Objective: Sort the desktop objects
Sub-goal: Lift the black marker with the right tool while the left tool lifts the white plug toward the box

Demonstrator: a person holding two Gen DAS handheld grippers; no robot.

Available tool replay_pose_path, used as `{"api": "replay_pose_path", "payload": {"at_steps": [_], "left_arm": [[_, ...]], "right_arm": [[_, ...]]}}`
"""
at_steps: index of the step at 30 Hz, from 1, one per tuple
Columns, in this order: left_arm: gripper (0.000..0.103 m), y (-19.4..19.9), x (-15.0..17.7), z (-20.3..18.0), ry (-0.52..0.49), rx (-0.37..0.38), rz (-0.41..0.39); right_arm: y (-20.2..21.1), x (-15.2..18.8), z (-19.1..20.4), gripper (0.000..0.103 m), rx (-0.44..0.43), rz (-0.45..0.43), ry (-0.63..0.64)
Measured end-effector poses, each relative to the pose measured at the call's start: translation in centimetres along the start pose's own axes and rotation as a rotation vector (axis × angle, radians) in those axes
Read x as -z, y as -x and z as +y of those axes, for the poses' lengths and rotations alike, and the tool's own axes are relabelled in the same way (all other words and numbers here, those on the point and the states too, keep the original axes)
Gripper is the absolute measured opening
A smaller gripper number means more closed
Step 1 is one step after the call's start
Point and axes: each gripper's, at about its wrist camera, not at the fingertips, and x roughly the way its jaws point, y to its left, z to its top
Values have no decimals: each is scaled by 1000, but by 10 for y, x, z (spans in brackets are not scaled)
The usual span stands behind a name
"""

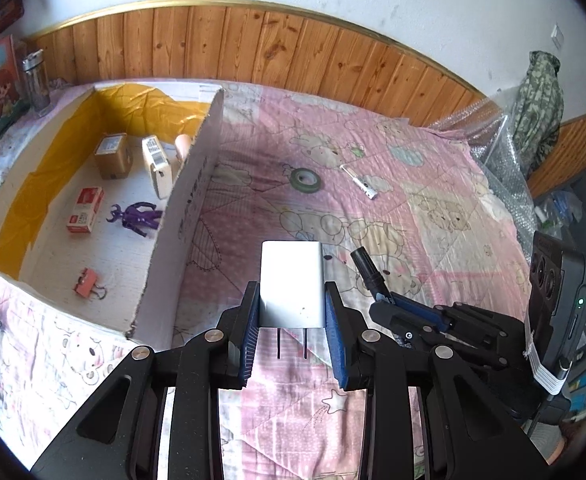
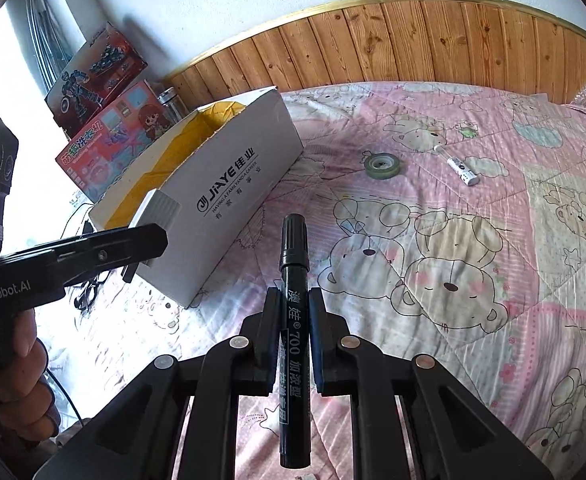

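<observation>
- A pink quilted cloth printed with cartoon bears (image 1: 433, 208) covers the surface.
- A white cardboard box lined with yellow tape (image 1: 197, 184) stands open on the cloth's left part; inside lie a brown carton (image 1: 113, 156), a red-and-white box (image 1: 86, 210), a purple figurine (image 1: 137, 218) and an orange binder clip (image 1: 87, 284).
- The left gripper (image 1: 292, 304) is clamped on a white plug adapter (image 1: 292, 280), prongs pointing back, held above the cloth beside the box.
- The right gripper (image 2: 293, 312) is clenched on a black marker pen (image 2: 293, 292), cap forward, above the cloth.
- A green tape roll (image 2: 381, 165) and a small white stick-shaped device (image 2: 461, 170) lie near each other, farther out on the cloth.
</observation>
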Motion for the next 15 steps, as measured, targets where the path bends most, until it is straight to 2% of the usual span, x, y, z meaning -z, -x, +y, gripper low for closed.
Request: {"api": "replay_pose_path", "payload": {"at_steps": [15], "left_arm": [[31,37,-1,29,50,-22,-70]], "right_arm": [[13,-15,49,14,-80,19,144]]}}
